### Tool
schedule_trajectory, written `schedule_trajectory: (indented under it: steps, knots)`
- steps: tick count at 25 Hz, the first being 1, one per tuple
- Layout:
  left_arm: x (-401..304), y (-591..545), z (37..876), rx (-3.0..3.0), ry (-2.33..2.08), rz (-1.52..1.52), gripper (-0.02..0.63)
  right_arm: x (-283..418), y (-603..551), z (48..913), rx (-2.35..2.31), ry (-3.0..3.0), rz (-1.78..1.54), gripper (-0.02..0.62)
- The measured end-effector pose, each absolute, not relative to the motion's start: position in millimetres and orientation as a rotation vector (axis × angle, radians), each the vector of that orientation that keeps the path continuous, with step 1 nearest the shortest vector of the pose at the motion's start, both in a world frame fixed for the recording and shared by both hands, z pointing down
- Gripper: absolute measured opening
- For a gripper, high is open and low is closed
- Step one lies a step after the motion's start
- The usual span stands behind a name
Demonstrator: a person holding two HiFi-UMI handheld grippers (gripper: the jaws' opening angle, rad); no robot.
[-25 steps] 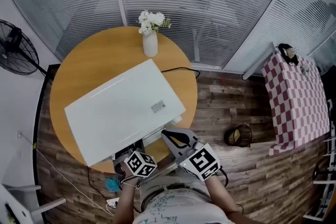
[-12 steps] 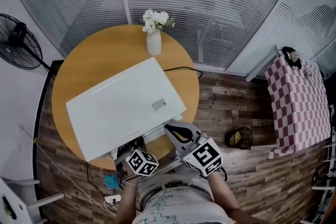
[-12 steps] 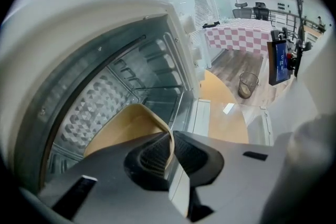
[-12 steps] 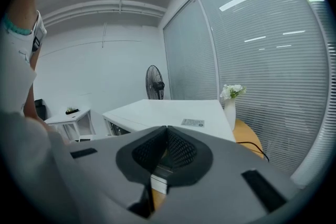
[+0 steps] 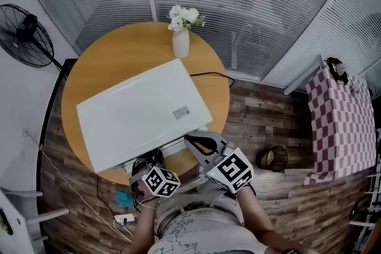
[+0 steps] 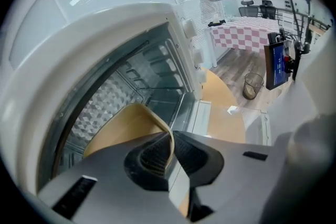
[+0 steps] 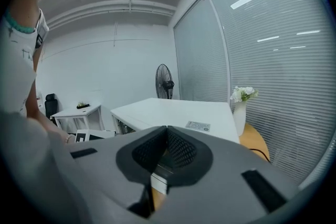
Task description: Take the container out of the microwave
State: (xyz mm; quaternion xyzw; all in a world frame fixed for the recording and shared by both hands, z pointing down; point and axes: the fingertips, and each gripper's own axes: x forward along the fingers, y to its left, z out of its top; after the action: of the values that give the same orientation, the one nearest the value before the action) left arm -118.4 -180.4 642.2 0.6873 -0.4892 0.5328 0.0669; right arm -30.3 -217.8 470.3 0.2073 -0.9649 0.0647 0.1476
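A white microwave [image 5: 143, 119] stands on the round wooden table [image 5: 119, 56] with its front towards me. In the left gripper view its cavity [image 6: 142, 81] is open and a tan container [image 6: 123, 126] sits inside. My left gripper [image 6: 170, 147] reaches into the opening and is shut on the container's thin rim, one pad on each side. In the head view the left gripper [image 5: 152, 159] is tucked under the microwave's front edge. My right gripper [image 5: 189, 141] hangs beside the microwave's front right corner. The right gripper [image 7: 167, 136] is shut with nothing between its pads.
A white vase of flowers [image 5: 181, 41] stands at the table's far edge behind the microwave. A fan [image 5: 27, 30] stands at the left, a wire bin [image 5: 271, 159] and a checked tablecloth [image 5: 339, 122] at the right. Cables and a power strip [image 5: 122, 218] lie on the floor.
The head view has shifted a little. Both grippers stay at the microwave's front, and the left one sits slightly further under its edge.
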Motion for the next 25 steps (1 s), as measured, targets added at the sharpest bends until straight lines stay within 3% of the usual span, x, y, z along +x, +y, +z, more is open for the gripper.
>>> schedule_trajectory:
  steps: [25]
  knots:
    - [-96.0,-138.0,632.0,1.9,-1.573,1.509,0.031,-38.0,-190.5,474.0,0.313,-2.828,0.183,-0.006]
